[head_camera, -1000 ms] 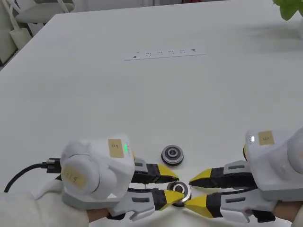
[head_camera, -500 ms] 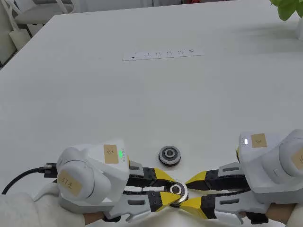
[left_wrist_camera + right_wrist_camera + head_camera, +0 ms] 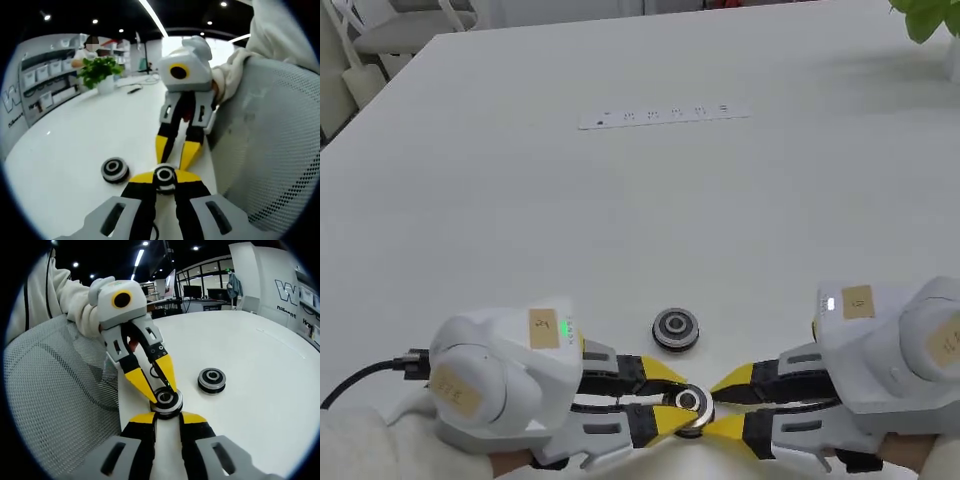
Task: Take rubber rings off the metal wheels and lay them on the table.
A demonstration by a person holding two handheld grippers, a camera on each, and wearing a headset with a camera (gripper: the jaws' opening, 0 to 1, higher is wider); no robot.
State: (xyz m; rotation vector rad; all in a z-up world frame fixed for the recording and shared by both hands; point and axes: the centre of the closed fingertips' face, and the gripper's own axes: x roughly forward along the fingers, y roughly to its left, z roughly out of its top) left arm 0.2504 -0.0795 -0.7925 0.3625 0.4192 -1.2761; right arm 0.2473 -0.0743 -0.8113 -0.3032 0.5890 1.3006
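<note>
At table (image 3: 620, 220) near edge, wheel (image 3: 688, 402) pinched from opposite sides by left gripper (image 3: 672, 400) and right gripper (image 3: 718, 406), both jaw pairs narrow. Second wheel (image 3: 676, 328) just beyond. Ring (image 3: 176, 406) likely soft, stretchy; metal rigid, slick: take ring's outer edge.

The white tabletop (image 3: 520, 210) carried a loose metal wheel (image 3: 676, 328), black rubber ring on, flat just beyond the left hand-held gripper (image 3: 677, 399); a white socket strip (image 3: 665, 115) lay well ahead, a potted plant (image 3: 925, 20) far beyond the right hand-held gripper (image 3: 722, 405)
</note>
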